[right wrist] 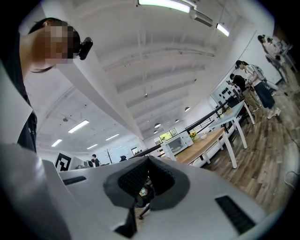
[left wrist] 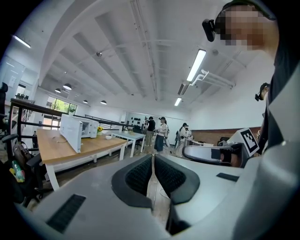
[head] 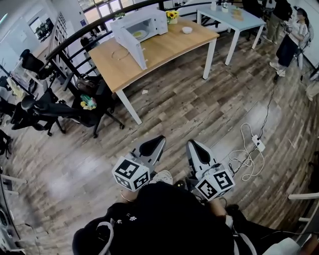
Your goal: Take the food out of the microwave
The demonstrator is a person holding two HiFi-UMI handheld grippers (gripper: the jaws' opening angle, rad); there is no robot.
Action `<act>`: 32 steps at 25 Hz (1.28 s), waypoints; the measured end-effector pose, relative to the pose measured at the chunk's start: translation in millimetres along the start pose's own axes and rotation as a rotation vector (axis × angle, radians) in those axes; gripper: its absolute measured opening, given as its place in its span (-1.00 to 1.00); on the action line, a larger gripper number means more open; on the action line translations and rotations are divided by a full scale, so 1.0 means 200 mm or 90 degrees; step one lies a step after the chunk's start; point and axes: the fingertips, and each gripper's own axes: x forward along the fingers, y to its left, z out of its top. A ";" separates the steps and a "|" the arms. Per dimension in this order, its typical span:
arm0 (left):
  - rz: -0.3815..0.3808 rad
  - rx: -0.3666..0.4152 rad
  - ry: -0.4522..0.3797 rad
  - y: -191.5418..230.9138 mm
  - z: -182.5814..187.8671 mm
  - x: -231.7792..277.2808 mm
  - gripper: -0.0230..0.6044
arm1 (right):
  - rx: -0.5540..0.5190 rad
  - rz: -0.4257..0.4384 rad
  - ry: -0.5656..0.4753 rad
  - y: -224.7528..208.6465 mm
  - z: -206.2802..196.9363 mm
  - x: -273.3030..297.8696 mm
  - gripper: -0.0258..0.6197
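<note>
Wood-plank flooring [head: 199, 109] was seen across the head view, with two tables: one wooden table [head: 164, 55] and one pale blue table [head: 234, 19] behind it. One white microwave [head: 152, 21] was set on the wooden table, its door [head: 130, 42] swung open, and the food [head: 138, 34] was seen inside on a plate. One white bowl [head: 187, 30] and one pot of yellow flowers [head: 172, 15] were placed beside it. Black office chairs [head: 60, 112] were parked to the left; one power strip [head: 258, 143] with looped white cable was lying on the right. Both grippers were held well apart from the table.

By the left gripper view, the left gripper [left wrist: 153, 157] was shown closed and empty, the microwave [left wrist: 77, 131] far off.

By the right gripper view, the right gripper [right wrist: 147, 161] was likewise shown pressed together on nothing, the microwave [right wrist: 176, 142] distant.
</note>
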 end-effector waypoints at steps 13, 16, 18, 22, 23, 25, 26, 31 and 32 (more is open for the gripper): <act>-0.005 0.017 0.009 -0.05 -0.01 0.08 -0.84 | 0.000 -0.007 0.007 -0.06 0.01 -0.04 -0.92; -0.005 0.019 0.011 -0.04 -0.01 0.12 -0.84 | 0.004 -0.005 0.011 -0.09 0.01 -0.03 -0.92; -0.011 0.013 0.008 -0.02 0.00 0.15 -0.84 | 0.001 -0.005 0.010 -0.11 0.02 0.00 -0.92; -0.027 0.007 -0.001 0.01 0.01 0.27 -0.84 | -0.012 -0.019 0.008 -0.20 0.06 0.04 -0.92; -0.032 0.005 -0.002 0.02 0.01 0.31 -0.84 | -0.015 -0.025 0.006 -0.23 0.08 0.04 -0.92; -0.041 0.002 -0.004 0.04 0.02 0.38 -0.84 | -0.018 -0.036 0.004 -0.28 0.10 0.07 -0.92; -0.046 0.002 -0.006 0.05 0.03 0.42 -0.84 | -0.019 -0.040 0.003 -0.31 0.12 0.08 -0.92; -0.064 0.001 -0.007 0.14 0.06 0.59 -0.84 | -0.018 -0.051 0.004 -0.46 0.16 0.21 -0.92; -0.065 -0.002 -0.005 0.17 0.06 0.63 -0.84 | -0.018 -0.053 0.005 -0.49 0.17 0.24 -0.92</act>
